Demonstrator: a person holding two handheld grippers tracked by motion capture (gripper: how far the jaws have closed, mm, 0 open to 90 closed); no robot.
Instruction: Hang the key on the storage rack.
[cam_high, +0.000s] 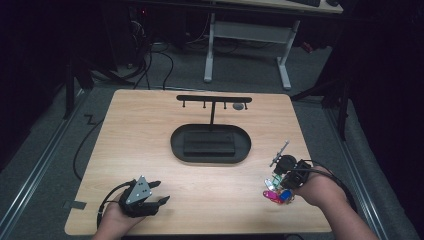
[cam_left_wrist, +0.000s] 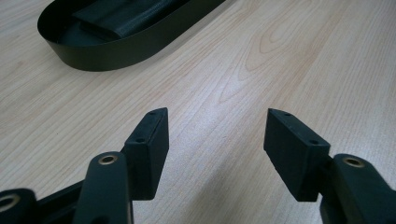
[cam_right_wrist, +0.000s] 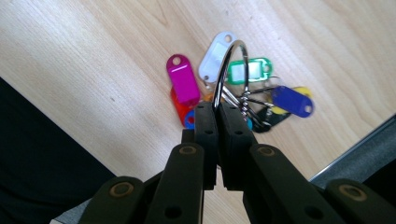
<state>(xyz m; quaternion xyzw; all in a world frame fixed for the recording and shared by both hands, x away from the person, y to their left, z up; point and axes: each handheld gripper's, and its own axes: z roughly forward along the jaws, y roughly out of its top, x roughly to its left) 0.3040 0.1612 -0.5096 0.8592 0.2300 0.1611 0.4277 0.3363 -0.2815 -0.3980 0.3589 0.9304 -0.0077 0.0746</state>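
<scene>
A bunch of keys with coloured plastic tags (cam_right_wrist: 243, 88) hangs from a large metal ring (cam_right_wrist: 232, 56). My right gripper (cam_right_wrist: 218, 114) is shut on that ring and holds the bunch just above the wooden table; the tags are magenta, white, green, blue, yellow and red. In the high view the bunch (cam_high: 277, 194) is near the table's front right corner, under my right gripper (cam_high: 282, 181). My left gripper (cam_high: 161, 192) rests at the front left, open, with nothing between its jaws (cam_left_wrist: 215, 128). A black T-shaped rack (cam_high: 214, 98) with small hooks stands behind a black oval tray (cam_high: 176, 142).
The oval tray (cam_left_wrist: 116, 53) holds a flat black block (cam_high: 210, 143). A small grey object (cam_high: 239, 106) hangs under the rack's right end. Bare wooden tabletop (cam_high: 140, 135) lies between the tray and both grippers. A desk frame and cables stand on the floor beyond the table.
</scene>
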